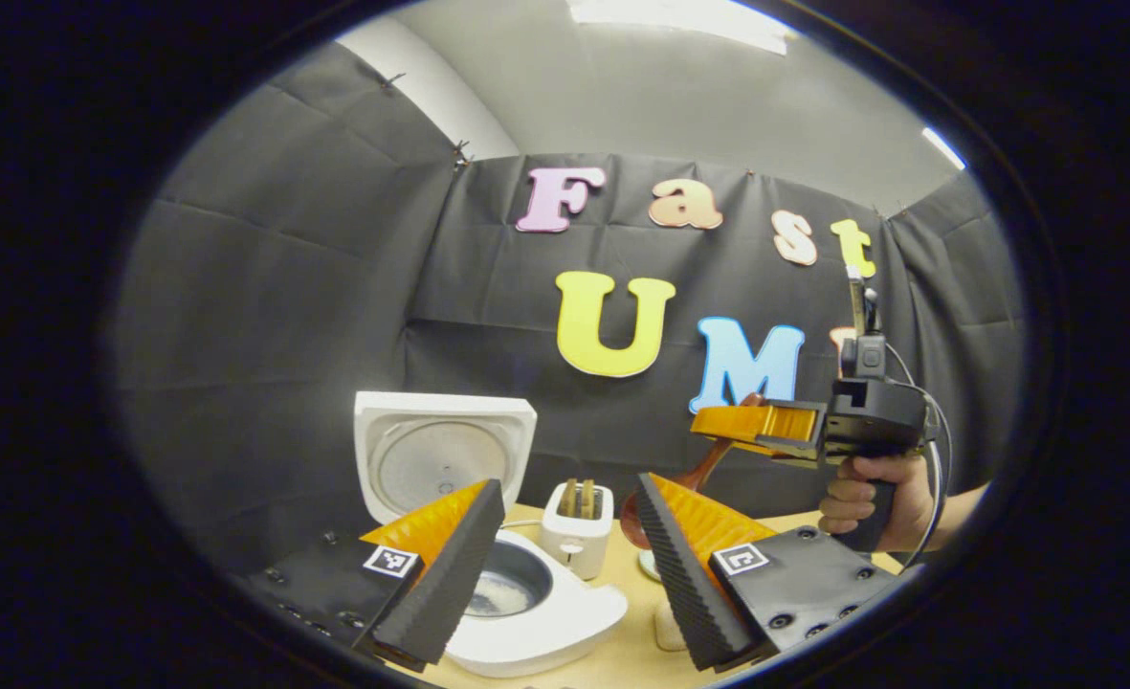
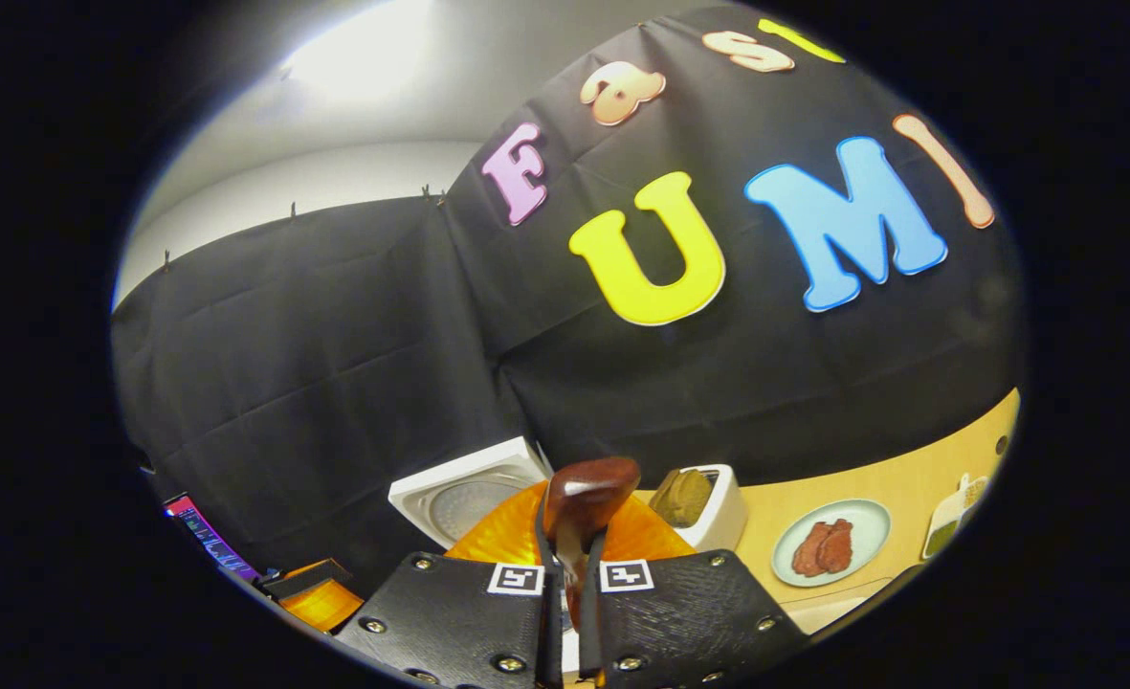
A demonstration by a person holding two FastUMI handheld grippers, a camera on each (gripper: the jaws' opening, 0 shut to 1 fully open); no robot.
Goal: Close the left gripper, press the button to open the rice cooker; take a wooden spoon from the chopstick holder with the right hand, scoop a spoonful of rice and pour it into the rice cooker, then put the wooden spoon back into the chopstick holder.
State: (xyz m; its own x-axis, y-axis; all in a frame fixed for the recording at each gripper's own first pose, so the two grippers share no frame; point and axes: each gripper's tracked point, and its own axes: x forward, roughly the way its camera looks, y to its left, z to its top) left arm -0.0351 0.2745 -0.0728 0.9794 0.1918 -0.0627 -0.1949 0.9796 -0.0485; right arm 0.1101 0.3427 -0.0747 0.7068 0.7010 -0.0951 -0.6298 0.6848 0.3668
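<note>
The white rice cooker (image 1: 536,622) stands on the table with its lid (image 1: 445,459) up, and a little white shows inside its pot (image 1: 512,584). My left gripper (image 1: 569,483) is open just above it, holding nothing. Up to the right a hand holds my right gripper (image 1: 751,426), shut on the wooden spoon (image 1: 703,469), whose bowl hangs down toward the table. In the right gripper view the right gripper (image 2: 572,565) pinches the wooden spoon (image 2: 584,493), with the cooker's lid (image 2: 469,493) beyond it and the left gripper (image 2: 321,593) at the lower left.
A white toaster (image 1: 579,526) with bread in its slots stands behind the cooker. In the right gripper view the toaster (image 2: 708,512), a plate (image 2: 861,522) with brown meat slices and a small container (image 2: 952,517) sit on the wooden table (image 2: 938,459).
</note>
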